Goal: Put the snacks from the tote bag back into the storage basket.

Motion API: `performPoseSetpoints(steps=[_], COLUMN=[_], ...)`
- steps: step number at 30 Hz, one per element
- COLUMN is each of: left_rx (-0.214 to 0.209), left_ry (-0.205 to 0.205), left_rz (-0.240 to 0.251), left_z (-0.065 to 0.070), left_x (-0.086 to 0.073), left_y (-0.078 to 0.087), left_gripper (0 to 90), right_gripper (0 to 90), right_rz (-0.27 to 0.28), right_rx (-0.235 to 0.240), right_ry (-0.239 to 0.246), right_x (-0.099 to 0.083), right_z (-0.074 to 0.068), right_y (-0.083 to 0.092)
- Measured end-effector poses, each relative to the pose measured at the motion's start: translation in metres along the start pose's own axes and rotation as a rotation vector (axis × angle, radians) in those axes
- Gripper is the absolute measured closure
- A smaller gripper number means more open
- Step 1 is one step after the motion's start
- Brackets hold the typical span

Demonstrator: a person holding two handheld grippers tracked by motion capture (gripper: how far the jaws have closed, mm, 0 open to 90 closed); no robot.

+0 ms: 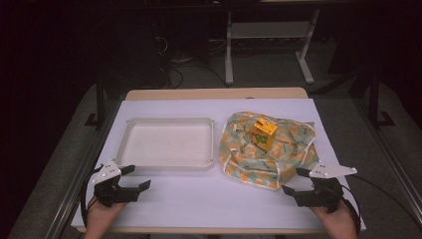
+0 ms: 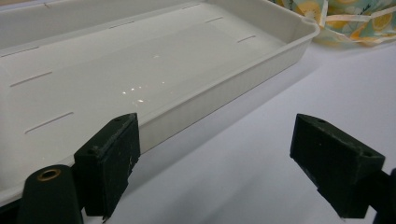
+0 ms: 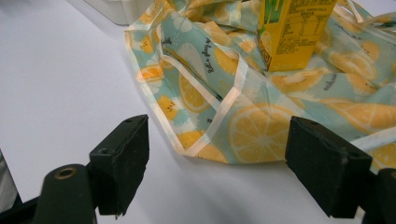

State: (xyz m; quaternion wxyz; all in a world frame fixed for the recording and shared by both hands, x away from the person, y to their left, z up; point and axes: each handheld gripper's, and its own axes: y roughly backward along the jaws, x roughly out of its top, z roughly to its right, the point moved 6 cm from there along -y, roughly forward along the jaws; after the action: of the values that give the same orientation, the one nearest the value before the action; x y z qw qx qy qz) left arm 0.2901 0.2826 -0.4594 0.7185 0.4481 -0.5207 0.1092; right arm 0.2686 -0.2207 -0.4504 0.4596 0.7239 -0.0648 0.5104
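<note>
We read the lemon-print cloth (image 1: 268,149) as the work item: crumpled and spread flat-ish on the white table sheet (image 1: 199,199), just right of the white tray (image 1: 169,143), its left edge close to the tray's right rim, whether touching we cannot tell. Its long axis runs roughly left-right across the table, slightly skewed, with one corner pointing toward the far right and a folded corner pointing at the near edge. Look: pale teal ground, orange and yellow citrus slices, cream hem tape, some script lettering, lots of folds and raised ridges. In the right gripper view that near corner (image 3: 205,144) sits folded over, hem doubled, aimed at the gap between the jaws. A yellow carton (image 1: 263,133) stands upright on the cloth, near its middle, small green print on the face; in the right gripper view it shows fine text on a side panel. Right gripper (image 1: 297,181) is just near-side of the cloth's front hem, jaws spread wide, nothing between the pads, not touching the fabric. Left gripper (image 1: 134,178) is well left of the cloth, just beside the tray's near-left corner, jaws spread too, holding nothing. Tray is shallow, rectangular, long axis parallel to the cloth's.
</note>
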Motion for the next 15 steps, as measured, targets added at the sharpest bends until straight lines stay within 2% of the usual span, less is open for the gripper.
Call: performPoseSetpoints(steps=[15], left_rx=[-0.003], left_ry=[0.009], left_rz=[0.005], left_z=[0.0013], left_x=[0.0000], left_y=[0.0005], left_gripper=[15.5], right_gripper=[20.2], right_rz=[-0.026], right_rx=[0.005], right_ry=[0.009], right_x=[0.0043], right_z=[-0.0008], right_y=[-0.0043])
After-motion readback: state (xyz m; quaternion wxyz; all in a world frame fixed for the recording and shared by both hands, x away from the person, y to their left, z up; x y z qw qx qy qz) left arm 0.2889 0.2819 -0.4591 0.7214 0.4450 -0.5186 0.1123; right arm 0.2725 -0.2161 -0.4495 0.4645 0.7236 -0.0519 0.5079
